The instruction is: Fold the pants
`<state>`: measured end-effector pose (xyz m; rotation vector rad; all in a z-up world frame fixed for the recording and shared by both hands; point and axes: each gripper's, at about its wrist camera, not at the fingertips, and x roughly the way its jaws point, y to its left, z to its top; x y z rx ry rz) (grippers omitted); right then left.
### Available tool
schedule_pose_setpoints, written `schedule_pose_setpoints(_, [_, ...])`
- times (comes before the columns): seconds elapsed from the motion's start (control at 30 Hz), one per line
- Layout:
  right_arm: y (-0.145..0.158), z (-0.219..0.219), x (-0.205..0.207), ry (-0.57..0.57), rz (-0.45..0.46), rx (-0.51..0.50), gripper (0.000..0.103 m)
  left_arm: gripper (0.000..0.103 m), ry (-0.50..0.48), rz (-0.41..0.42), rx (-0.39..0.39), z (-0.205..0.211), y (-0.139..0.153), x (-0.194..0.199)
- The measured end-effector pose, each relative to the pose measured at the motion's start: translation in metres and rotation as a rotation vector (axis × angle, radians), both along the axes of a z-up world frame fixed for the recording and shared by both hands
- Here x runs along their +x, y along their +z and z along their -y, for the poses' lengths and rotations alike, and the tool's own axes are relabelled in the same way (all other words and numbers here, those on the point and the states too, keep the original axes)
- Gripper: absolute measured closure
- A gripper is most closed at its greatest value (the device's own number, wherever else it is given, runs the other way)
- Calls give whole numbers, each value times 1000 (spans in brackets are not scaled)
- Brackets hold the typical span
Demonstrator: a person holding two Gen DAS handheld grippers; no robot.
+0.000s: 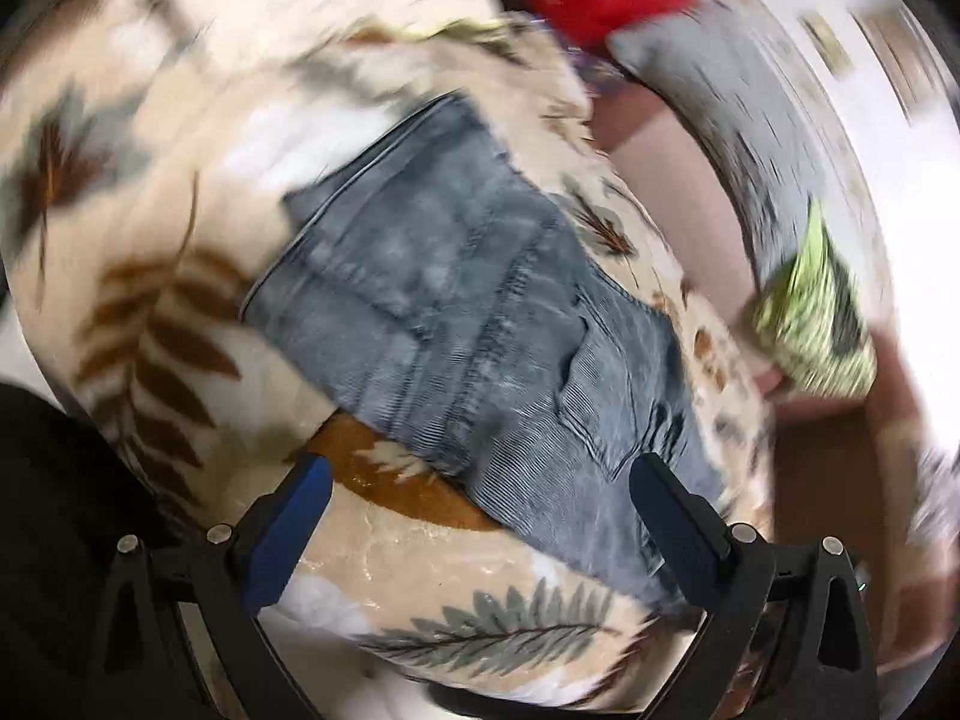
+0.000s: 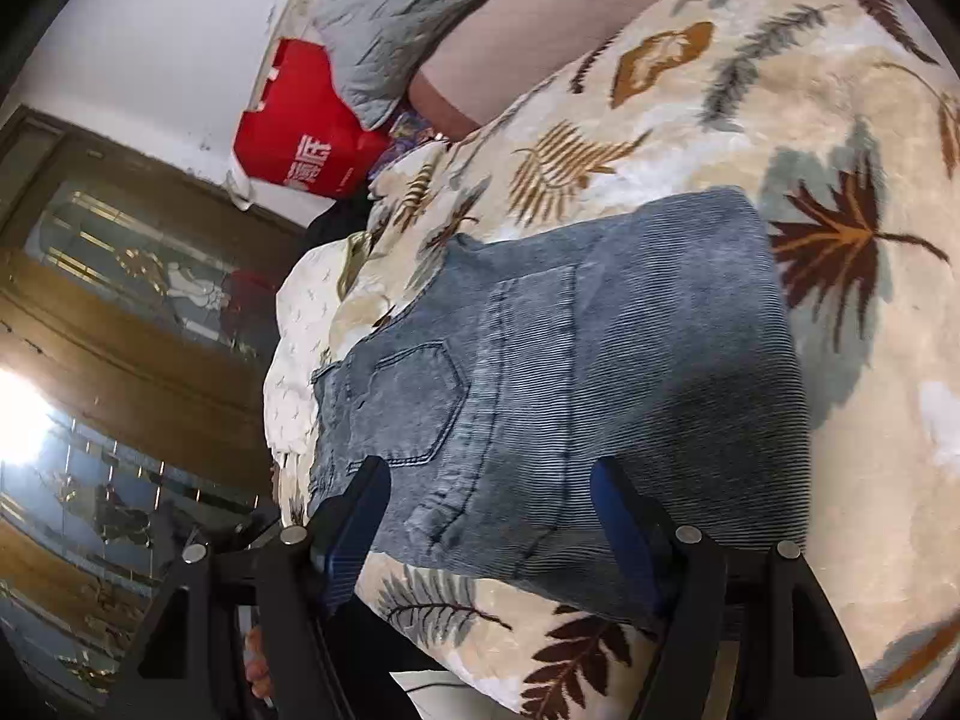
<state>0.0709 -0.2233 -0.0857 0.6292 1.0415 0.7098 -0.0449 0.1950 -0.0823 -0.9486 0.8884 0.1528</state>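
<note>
Pants (image 2: 570,372) lie folded into a compact block on the leaf-print blanket (image 2: 780,90), just ahead of and between both sets of fingers. Left gripper (image 1: 480,516) and right gripper (image 2: 486,516): jaws spread, holding nothing. Folding appears near complete; next move likely a final smoothing or release.

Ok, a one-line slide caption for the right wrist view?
Open right gripper above folded jeans on a leaf-print blanket.

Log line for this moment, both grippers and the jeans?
left gripper: open | right gripper: open | jeans: folded, on leaf-print blanket, unheld
</note>
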Motion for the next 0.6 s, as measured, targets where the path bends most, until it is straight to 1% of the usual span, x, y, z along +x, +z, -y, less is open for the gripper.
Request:
schedule_pose_setpoints(0.03, [3,-4,-1,14,9,1,31,4,19,-6,-43,-4,-8,1])
schedule_pose_setpoints(0.1, [6,-14,-5,41,17,-4,31,4,28,-8,-83,-8,-17,4])
schedule_pose_setpoints(0.17, [7,-26,-9,89,14,-6,31,4,58,-27,-51,-12,-20,5])
schedule_pose_setpoints(0.2, [8,-33,-10,108,17,-11,31,4,59,-29,-24,-11,-19,8])
schedule_pose_setpoints(0.27, [9,-45,-14,140,20,-22,31,4,56,-60,103,-6,-13,13])
schedule_pose_setpoints(0.3, [8,-48,-14,143,17,-28,31,4,52,-77,183,-1,-9,15])
schedule_pose_setpoints(0.33, [8,-53,-14,146,17,-43,31,4,46,-85,225,-1,-7,18])
schedule_pose_setpoints(0.4, [8,-66,-14,159,36,-105,31,4,23,-118,329,4,-4,24])
schedule_pose_setpoints(0.5, [9,-82,-12,166,44,-159,31,4,-6,-130,400,8,-2,26])
schedule_pose_setpoints(0.6, [12,-98,-11,178,66,-207,31,4,-37,-128,445,10,-1,25])
